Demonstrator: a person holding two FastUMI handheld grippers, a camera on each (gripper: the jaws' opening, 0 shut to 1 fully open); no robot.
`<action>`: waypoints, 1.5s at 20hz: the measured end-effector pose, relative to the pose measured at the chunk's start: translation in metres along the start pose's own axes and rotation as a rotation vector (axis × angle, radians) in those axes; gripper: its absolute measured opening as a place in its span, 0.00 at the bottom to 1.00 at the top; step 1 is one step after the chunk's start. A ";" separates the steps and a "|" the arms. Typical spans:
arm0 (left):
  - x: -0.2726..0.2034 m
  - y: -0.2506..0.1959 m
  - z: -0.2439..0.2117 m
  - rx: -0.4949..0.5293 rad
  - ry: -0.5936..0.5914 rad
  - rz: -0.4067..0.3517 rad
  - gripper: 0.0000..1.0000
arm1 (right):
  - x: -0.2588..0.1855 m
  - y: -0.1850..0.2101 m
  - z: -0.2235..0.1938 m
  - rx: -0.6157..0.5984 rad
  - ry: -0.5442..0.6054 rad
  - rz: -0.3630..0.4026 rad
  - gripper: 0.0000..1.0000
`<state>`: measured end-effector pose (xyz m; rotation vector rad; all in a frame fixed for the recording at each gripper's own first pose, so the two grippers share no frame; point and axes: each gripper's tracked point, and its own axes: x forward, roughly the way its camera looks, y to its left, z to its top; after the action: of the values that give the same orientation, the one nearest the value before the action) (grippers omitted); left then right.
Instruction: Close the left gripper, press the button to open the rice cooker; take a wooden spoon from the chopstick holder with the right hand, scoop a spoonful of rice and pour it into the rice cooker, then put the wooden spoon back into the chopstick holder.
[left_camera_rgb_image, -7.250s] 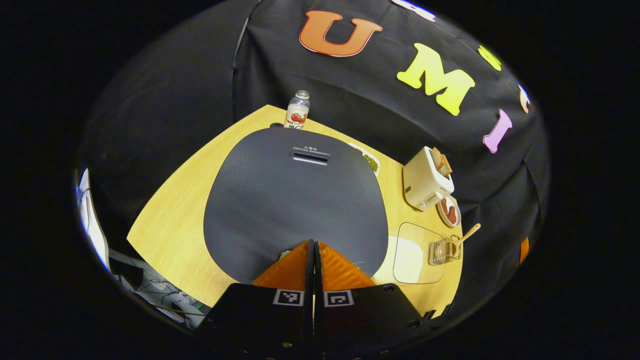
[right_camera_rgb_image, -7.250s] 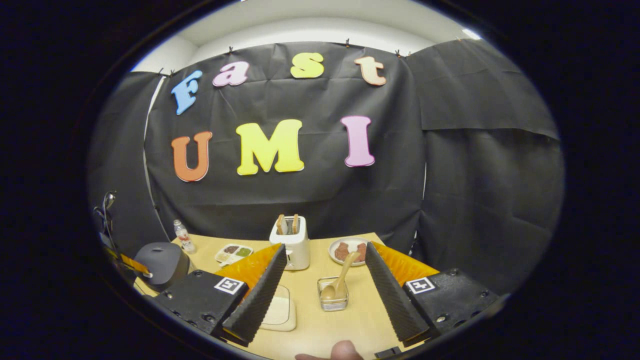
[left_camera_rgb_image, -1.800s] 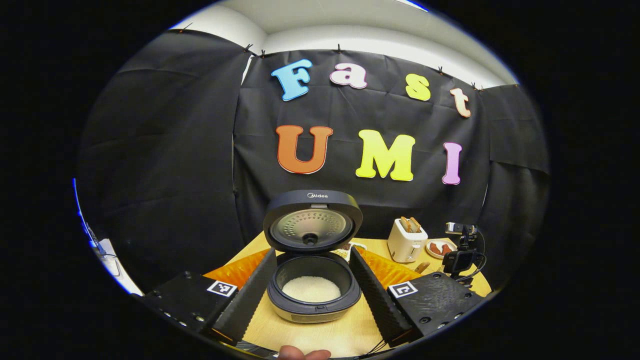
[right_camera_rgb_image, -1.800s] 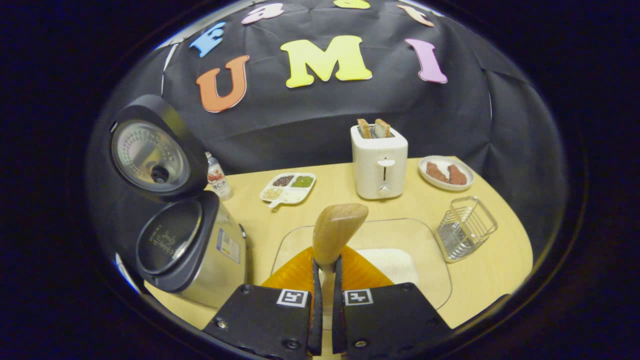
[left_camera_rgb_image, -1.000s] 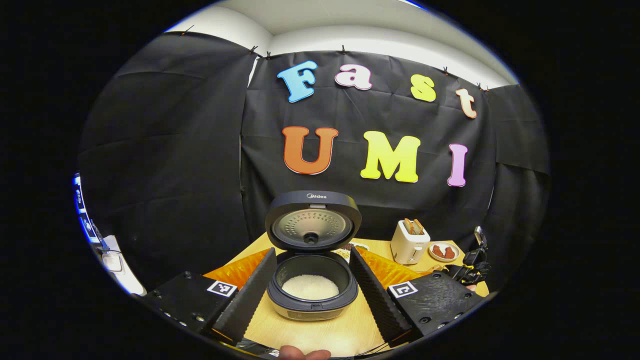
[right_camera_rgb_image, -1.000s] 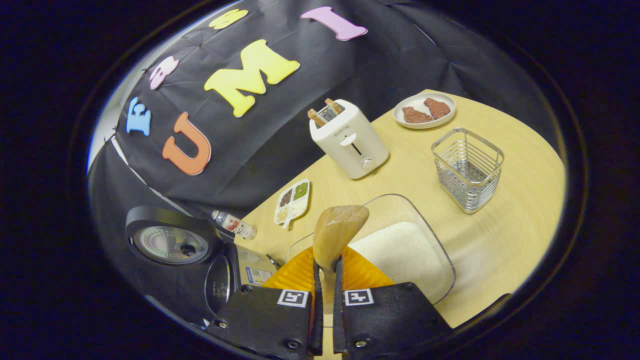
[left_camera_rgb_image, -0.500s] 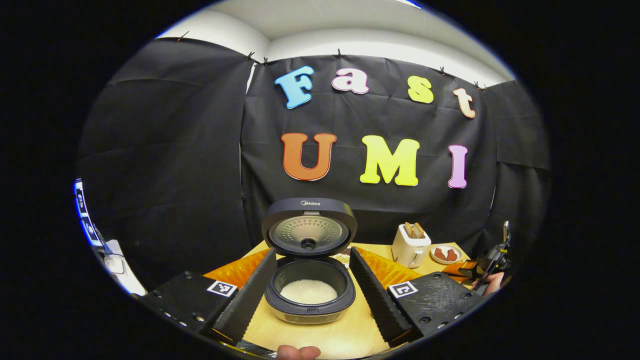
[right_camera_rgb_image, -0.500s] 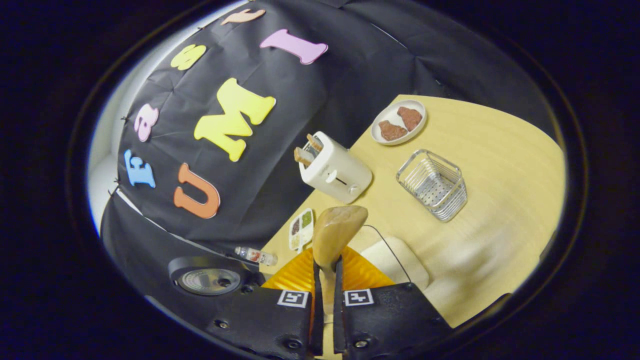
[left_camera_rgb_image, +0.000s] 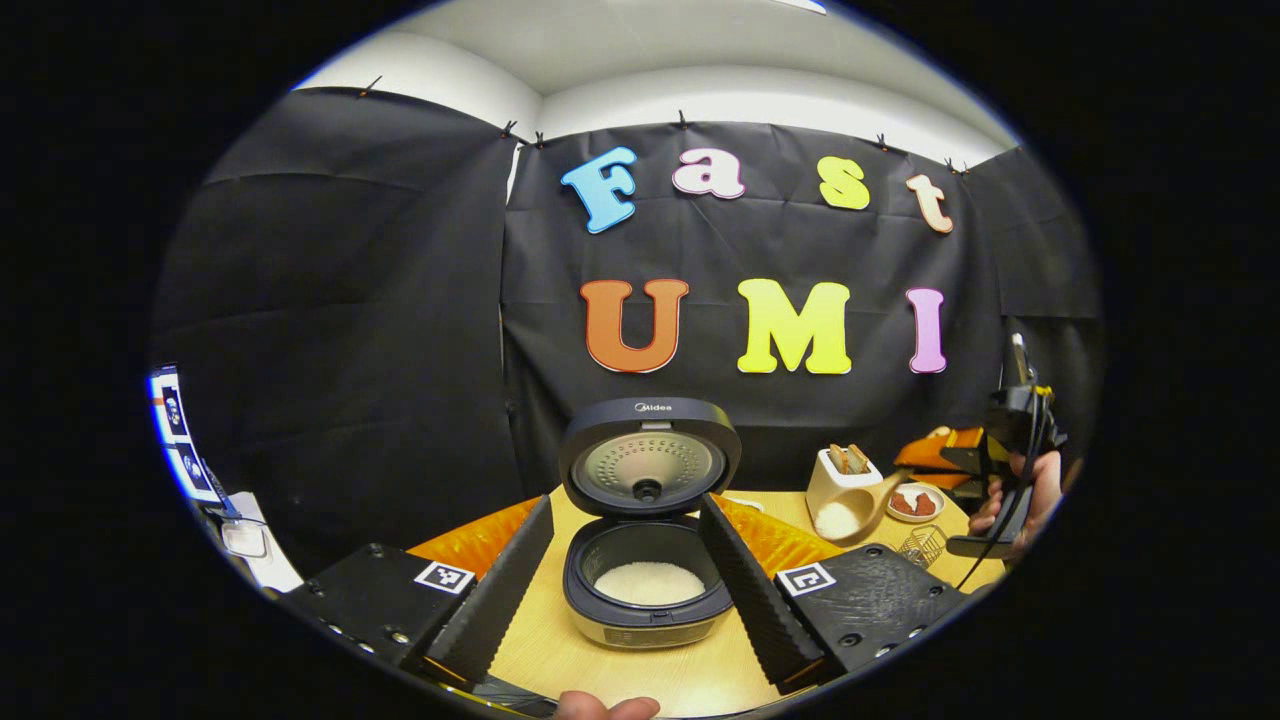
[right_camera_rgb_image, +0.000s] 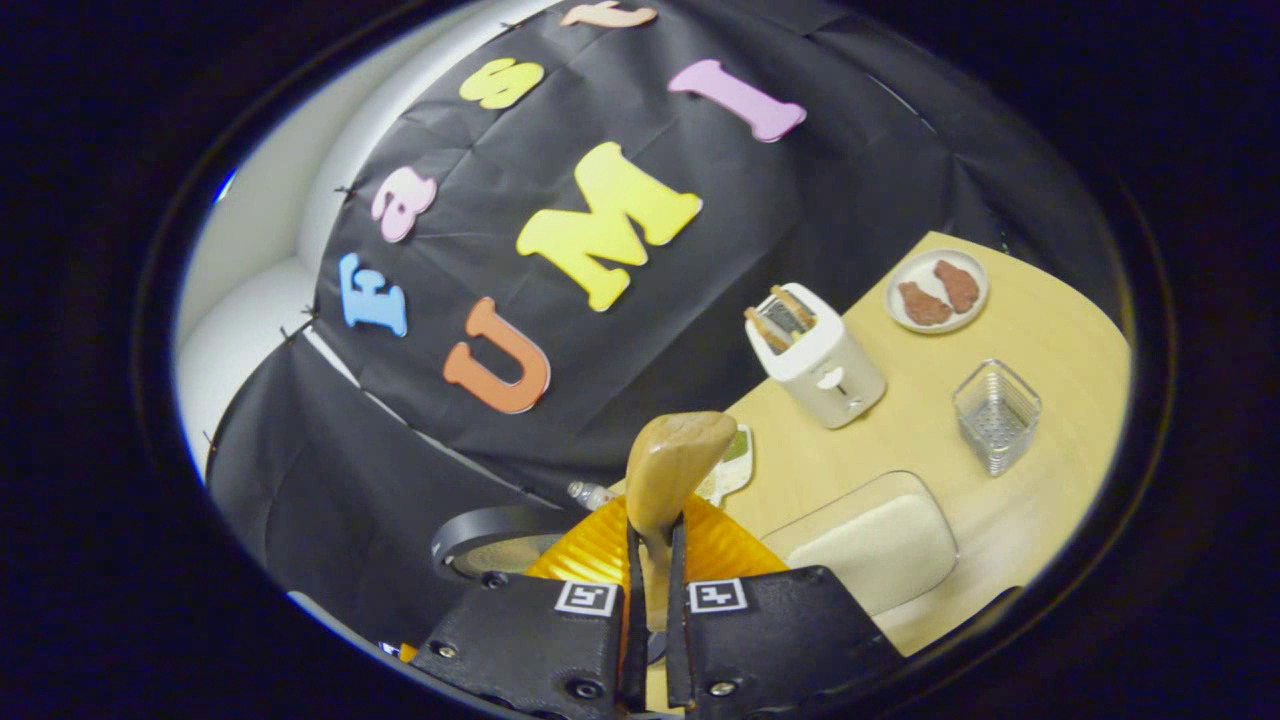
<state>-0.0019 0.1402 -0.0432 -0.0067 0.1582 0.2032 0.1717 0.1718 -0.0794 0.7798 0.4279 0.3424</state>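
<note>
Pale wood table (left_camera_rgb_image: 690, 672) carries the rice cooker (left_camera_rgb_image: 648, 545), which stands with its lid raised upright and white rice lying in the inner pot. The left tool (left_camera_rgb_image: 625, 580) hangs in front of the cooker with its two fingers spread wide, one at either side of the pot and touching nothing. In the right gripper view, the right tool (right_camera_rgb_image: 652, 560) has both fingers pressed narrowly on the handle of the wooden spoon (right_camera_rgb_image: 672, 470), the bowl of which stands up past the fingertips. In the left gripper view the same spoon is seen at the right, raised above the table in front of the toaster (left_camera_rgb_image: 838, 478), with a heap of rice in its bowl, held by a hand (left_camera_rgb_image: 1020, 490). A clear tray of rice (right_camera_rgb_image: 875, 545) lies on the table below the right tool. The wire chopstick holder (right_camera_rgb_image: 996, 415) stands apart from it, near a plate (right_camera_rgb_image: 937, 277) bearing two brown pieces.
</note>
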 end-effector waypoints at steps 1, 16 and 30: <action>-0.002 0.004 -0.003 -0.001 0.006 0.000 0.95 | 0.008 0.016 -0.009 -0.021 0.021 0.020 0.13; -0.015 0.030 -0.018 0.030 0.028 0.123 0.95 | 0.084 0.100 -0.109 -0.497 0.135 0.031 0.13; -0.017 0.036 -0.016 -0.037 0.033 0.216 0.95 | 0.073 0.162 -0.153 -1.146 0.002 0.161 0.13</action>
<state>-0.0276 0.1719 -0.0558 -0.0296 0.1883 0.4213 0.1375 0.4040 -0.0756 -0.3101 0.1133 0.6493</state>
